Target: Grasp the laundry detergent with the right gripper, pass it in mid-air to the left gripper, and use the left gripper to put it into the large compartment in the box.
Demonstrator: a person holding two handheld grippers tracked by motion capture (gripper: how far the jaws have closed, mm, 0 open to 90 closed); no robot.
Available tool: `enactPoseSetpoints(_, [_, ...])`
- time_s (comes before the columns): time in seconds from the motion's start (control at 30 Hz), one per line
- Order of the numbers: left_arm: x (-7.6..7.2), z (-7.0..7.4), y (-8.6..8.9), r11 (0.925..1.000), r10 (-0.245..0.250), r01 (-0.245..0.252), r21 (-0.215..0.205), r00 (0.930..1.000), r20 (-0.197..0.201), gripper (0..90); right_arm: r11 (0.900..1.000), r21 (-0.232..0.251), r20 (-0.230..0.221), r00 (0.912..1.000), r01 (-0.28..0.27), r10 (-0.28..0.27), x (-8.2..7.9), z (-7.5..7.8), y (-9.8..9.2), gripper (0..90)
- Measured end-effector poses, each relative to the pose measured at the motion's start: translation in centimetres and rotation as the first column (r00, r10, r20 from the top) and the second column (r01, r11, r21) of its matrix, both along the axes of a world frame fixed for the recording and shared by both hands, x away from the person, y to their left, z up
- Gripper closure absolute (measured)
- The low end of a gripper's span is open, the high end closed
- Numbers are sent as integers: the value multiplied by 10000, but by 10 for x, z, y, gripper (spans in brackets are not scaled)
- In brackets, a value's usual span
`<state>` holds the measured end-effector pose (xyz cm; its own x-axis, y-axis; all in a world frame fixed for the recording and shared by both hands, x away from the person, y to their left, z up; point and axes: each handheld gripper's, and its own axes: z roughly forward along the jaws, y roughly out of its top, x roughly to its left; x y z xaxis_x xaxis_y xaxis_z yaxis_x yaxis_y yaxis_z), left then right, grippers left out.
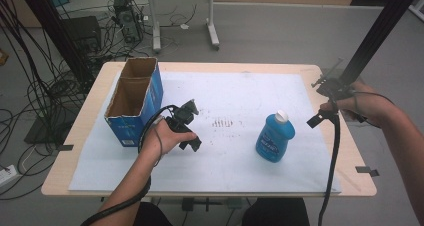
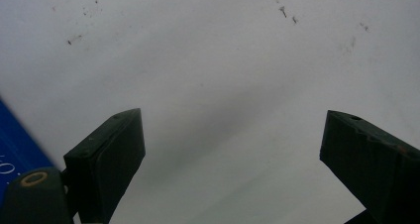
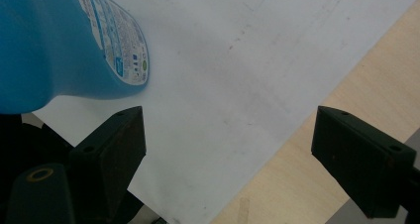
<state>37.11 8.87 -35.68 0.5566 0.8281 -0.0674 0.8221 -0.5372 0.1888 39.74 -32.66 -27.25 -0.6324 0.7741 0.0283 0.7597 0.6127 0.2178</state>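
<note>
Right of the blue bottle (image 1: 275, 137), your right gripper (image 1: 320, 117) hung wide open and empty; left of it, your left gripper (image 1: 190, 138) gaped empty too.

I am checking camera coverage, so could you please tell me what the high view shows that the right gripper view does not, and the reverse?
High view alone: the open cardboard box at the sheet's left, the left gripper beside it, the bottle's white cap, and the right gripper from outside, right of the bottle. Right gripper view alone: the bottle's back label close up, and that gripper's jaws standing open with nothing between them. Both share the blue bottle, the white sheet and the wooden table edge.
</note>
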Motion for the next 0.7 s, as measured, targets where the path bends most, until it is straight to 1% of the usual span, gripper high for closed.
enactPoseSetpoints(0.27, [-4,-3,-1,10000,9,-9,44,10000,26,106,10000,74,-5,10000,-56,56,-9,-8,-1,136])
enactPoseSetpoints(0.7, [-8,-4,-2,10000,-94,95,-31,10000,28,106,9998,136,-1,9999,-125,125,-25,-18,0,132])
